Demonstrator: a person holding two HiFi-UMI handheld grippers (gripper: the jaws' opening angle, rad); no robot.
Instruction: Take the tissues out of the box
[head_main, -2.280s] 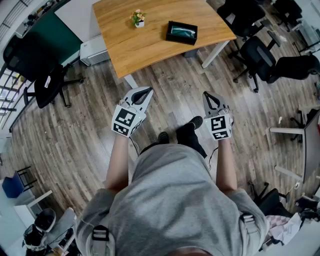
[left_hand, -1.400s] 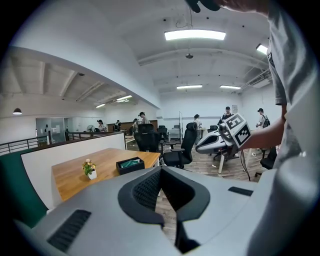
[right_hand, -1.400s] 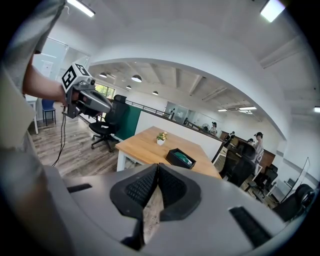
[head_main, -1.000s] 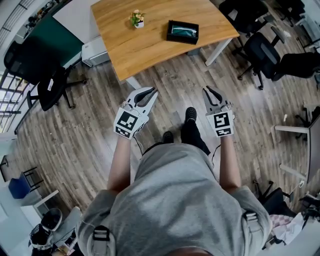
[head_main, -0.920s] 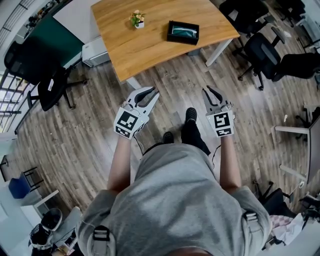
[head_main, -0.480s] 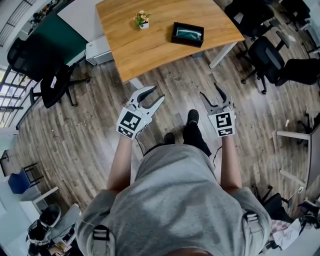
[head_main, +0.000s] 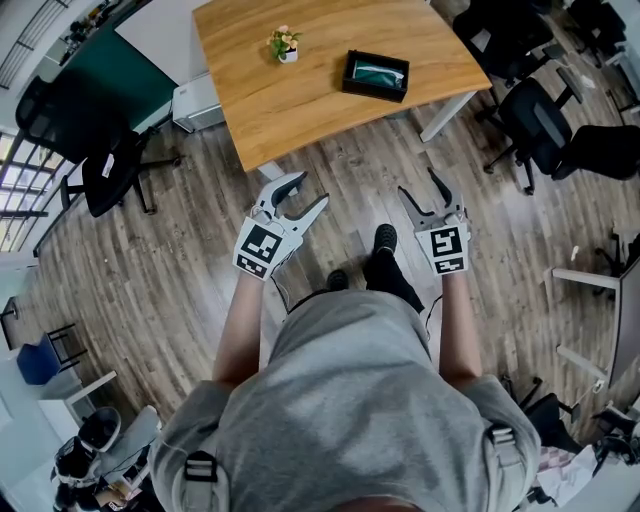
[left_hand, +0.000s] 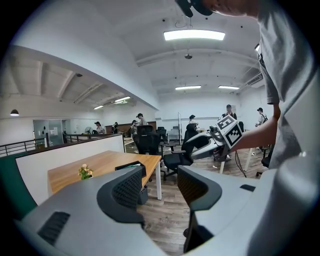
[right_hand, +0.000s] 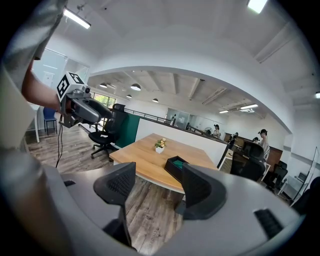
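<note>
The black tissue box (head_main: 376, 76) lies on the wooden table (head_main: 300, 90) ahead of me, something teal showing in its open top. It also shows in the left gripper view (left_hand: 130, 165) and the right gripper view (right_hand: 174, 168). I hold both grippers over the wooden floor, well short of the table. The jaws of my left gripper (head_main: 312, 189) are opening, and nothing is between them. My right gripper (head_main: 418, 182) is opening too, its jaws spread wide with only air between them.
A small potted plant (head_main: 285, 43) stands on the table left of the box. Black office chairs (head_main: 540, 120) crowd the right side, and another chair (head_main: 105, 170) sits at the left. A white table leg (head_main: 445, 100) slants down under the table's right corner.
Both grippers' jaws have gone from nearly shut to wide apart. The person has shifted a little, so the table sits slightly lower and to the right in the head view.
</note>
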